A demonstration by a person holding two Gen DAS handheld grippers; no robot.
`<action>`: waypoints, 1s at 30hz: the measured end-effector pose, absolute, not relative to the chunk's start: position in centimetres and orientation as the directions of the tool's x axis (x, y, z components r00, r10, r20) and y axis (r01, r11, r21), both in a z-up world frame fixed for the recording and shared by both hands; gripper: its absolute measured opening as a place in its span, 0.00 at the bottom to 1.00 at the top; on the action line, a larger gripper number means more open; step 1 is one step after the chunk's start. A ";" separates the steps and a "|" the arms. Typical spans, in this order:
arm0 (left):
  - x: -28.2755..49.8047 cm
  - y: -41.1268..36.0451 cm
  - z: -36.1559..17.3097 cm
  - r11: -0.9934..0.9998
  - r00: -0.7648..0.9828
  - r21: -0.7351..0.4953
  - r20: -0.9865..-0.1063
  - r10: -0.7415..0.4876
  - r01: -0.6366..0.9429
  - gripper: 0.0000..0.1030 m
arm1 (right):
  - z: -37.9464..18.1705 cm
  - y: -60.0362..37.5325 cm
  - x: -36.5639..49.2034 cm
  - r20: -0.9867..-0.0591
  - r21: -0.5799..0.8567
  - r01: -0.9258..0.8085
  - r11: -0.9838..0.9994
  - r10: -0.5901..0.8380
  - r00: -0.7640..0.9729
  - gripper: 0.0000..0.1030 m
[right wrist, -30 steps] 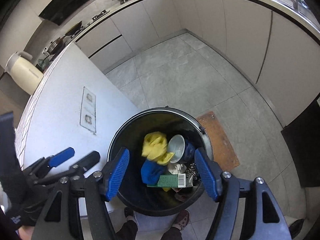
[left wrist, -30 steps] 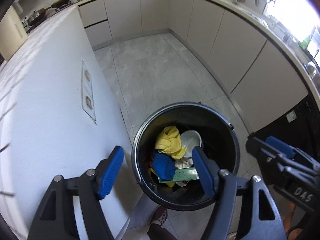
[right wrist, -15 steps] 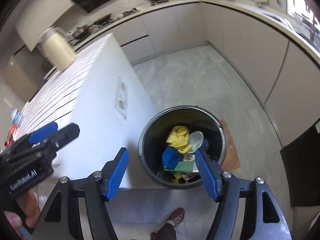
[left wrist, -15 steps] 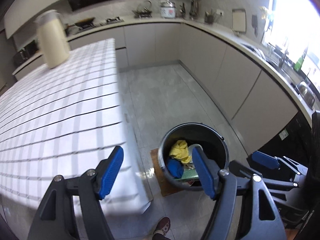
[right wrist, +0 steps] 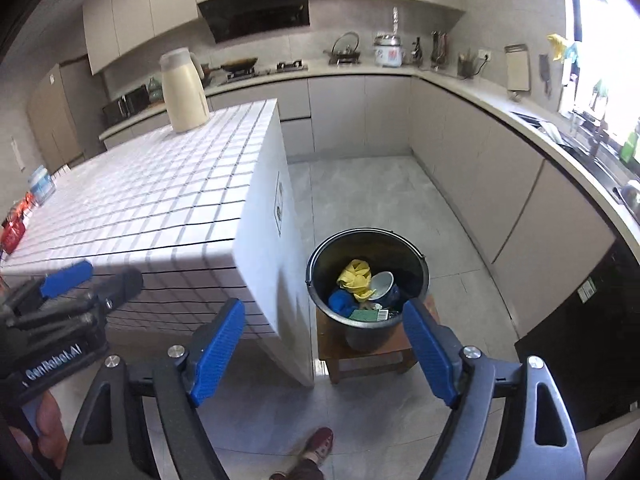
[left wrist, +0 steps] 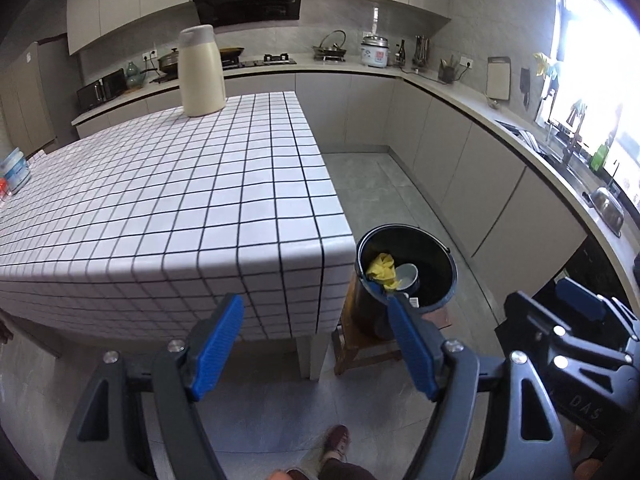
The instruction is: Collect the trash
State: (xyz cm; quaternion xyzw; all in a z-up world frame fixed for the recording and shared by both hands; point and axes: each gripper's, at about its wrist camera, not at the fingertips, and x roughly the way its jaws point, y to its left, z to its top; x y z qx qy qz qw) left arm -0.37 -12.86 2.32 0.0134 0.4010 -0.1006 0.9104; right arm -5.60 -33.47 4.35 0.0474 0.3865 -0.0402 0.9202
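A black bucket (right wrist: 416, 280) used as a trash bin stands on a low wooden stool (right wrist: 404, 354) beside the tiled island; it also shows in the left wrist view (left wrist: 446, 260). It holds a yellow cloth (right wrist: 354, 278), a blue item (right wrist: 340, 302), a white bowl (right wrist: 382, 282) and a green packet (right wrist: 366, 315). My left gripper (left wrist: 316, 346) is open and empty, held back from the island's near corner. My right gripper (right wrist: 324, 354) is open and empty, well above and short of the bucket.
The white tiled island (left wrist: 168, 208) fills the left, with a cream thermos jug (left wrist: 200, 72) at its far end and packets (right wrist: 16, 228) at its left edge. Cabinets and counter (right wrist: 500, 152) line the back and right. The person's shoe (right wrist: 318, 442) is below.
Both grippers have pulled up and back from just over the bucket. The bucket now looks small and far, and the island top and whole kitchen have come into view.
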 end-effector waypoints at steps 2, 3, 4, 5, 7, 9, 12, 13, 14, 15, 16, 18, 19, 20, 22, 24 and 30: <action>-1.3 -12.6 2.7 0.981 0.668 -0.048 -0.726 -0.163 0.187 0.75 | 5.1 -33.1 -7.0 -0.704 0.066 0.109 0.992 -0.031 0.709 0.82; -1.7 -12.5 2.8 0.982 0.671 -0.048 -0.724 -0.159 0.181 0.76 | 5.3 -32.8 -7.6 -0.701 0.062 0.108 0.992 -0.034 0.712 0.82; -2.0 -12.5 3.0 0.984 0.674 -0.047 -0.722 -0.154 0.174 0.77 | 5.6 -32.6 -8.2 -0.697 0.059 0.106 0.993 -0.035 0.716 0.82; -2.3 -12.6 3.1 0.985 0.678 -0.046 -0.720 -0.149 0.168 0.78 | 5.9 -32.5 -8.6 -0.695 0.063 0.103 0.993 -0.030 0.719 0.82; -3.0 -12.7 3.4 0.988 0.689 -0.042 -0.712 -0.135 0.150 0.78 | 6.3 -32.5 -9.2 -0.688 0.070 0.097 0.993 -0.022 0.725 0.82; -3.1 -13.1 3.6 0.990 0.696 -0.042 -0.707 -0.125 0.134 0.78 | 6.6 -32.9 -9.8 -0.677 0.080 0.096 0.992 -0.016 0.736 0.82; -3.5 -13.8 3.8 0.992 0.700 -0.048 -0.704 -0.117 0.118 0.78 | 7.1 -34.0 -10.1 -0.672 0.095 0.094 0.991 -0.006 0.741 0.82; -3.8 -14.0 3.7 0.992 0.700 -0.051 -0.704 -0.117 0.114 0.78 | 7.3 -34.4 -10.1 -0.672 0.099 0.092 0.991 -0.002 0.741 0.82; -3.7 -14.4 3.6 0.992 0.700 -0.051 -0.705 -0.115 0.112 0.78 | 7.4 -34.8 -10.2 -0.669 0.098 0.089 0.991 -0.001 0.743 0.82; -3.9 -14.7 3.7 0.993 0.699 -0.050 -0.706 -0.113 0.110 0.78 | 7.5 -35.0 -10.1 -0.669 0.098 0.087 0.991 0.000 0.743 0.82; -4.0 -14.9 3.6 0.993 0.697 -0.049 -0.708 -0.111 0.108 0.78 | 7.5 -35.3 -10.2 -0.669 0.098 0.084 0.992 0.003 0.743 0.82; -4.3 -15.4 3.6 0.993 0.698 -0.044 -0.708 -0.105 0.105 0.78 | 7.5 -35.9 -10.2 -0.670 0.108 0.081 0.991 0.013 0.742 0.82; -4.4 -15.5 3.6 0.994 0.699 -0.042 -0.708 -0.102 0.103 0.78 | 7.5 -36.1 -10.2 -0.669 0.112 0.078 0.991 0.018 0.743 0.82; -4.5 -15.6 3.7 0.994 0.699 -0.039 -0.708 -0.099 0.101 0.78 | 7.5 -36.3 -10.2 -0.669 0.114 0.076 0.991 0.020 0.743 0.83; -4.5 -15.7 3.7 0.995 0.699 -0.038 -0.709 -0.092 0.093 0.78 | 7.5 -36.5 -10.0 -0.668 0.120 0.068 0.990 0.030 0.743 0.82; -4.6 -15.8 3.7 0.996 0.701 -0.037 -0.708 -0.086 0.085 0.78 | 7.6 -36.5 -10.0 -0.667 0.121 0.064 0.991 0.033 0.744 0.83; -5.0 -15.9 3.8 0.997 0.704 -0.029 -0.707 -0.071 0.072 0.78 | 7.5 -36.6 -9.8 -0.663 0.111 0.062 0.992 0.028 0.748 0.83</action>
